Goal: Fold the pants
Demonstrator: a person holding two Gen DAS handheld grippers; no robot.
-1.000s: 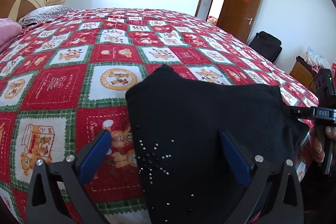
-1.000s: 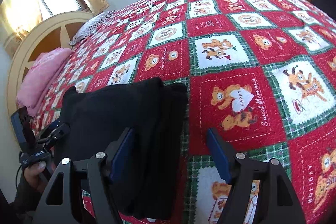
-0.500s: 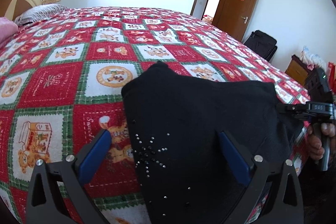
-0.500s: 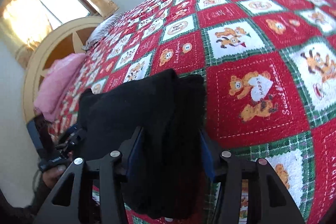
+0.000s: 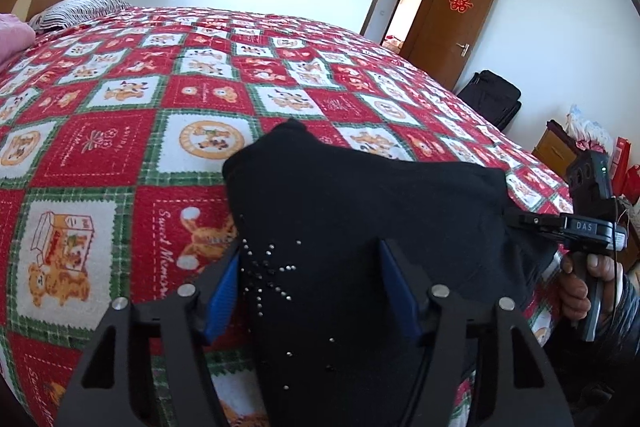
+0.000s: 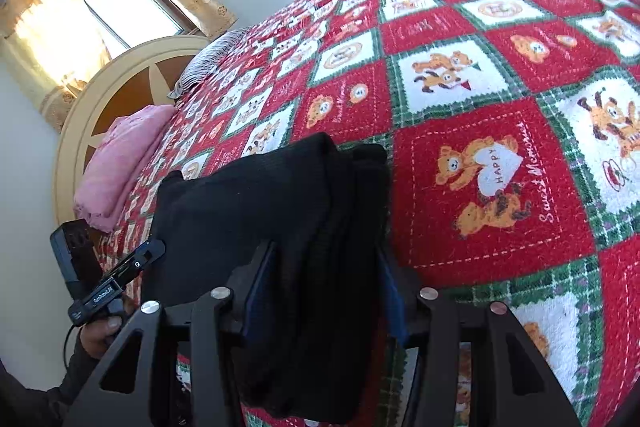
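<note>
pants [image 5: 360, 219] pinched by both hand-held grippers, right [image 6: 320, 291] and left [image 5: 312, 287]; blanket [image 6: 496, 163] reads "happy", "sweet memories".

red bear bedspread [image 5: 120, 147] | pink blanket [image 6: 120, 167] | wooden door [image 5: 452, 23] | black suitcase [image 5: 494, 97]

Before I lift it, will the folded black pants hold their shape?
Probably not: the black pants look soft and stacked in loose layers, so unsupported edges would likely sag. Both tools, left and right, pinch thick bundles, so slipping seems unlikely.
</note>
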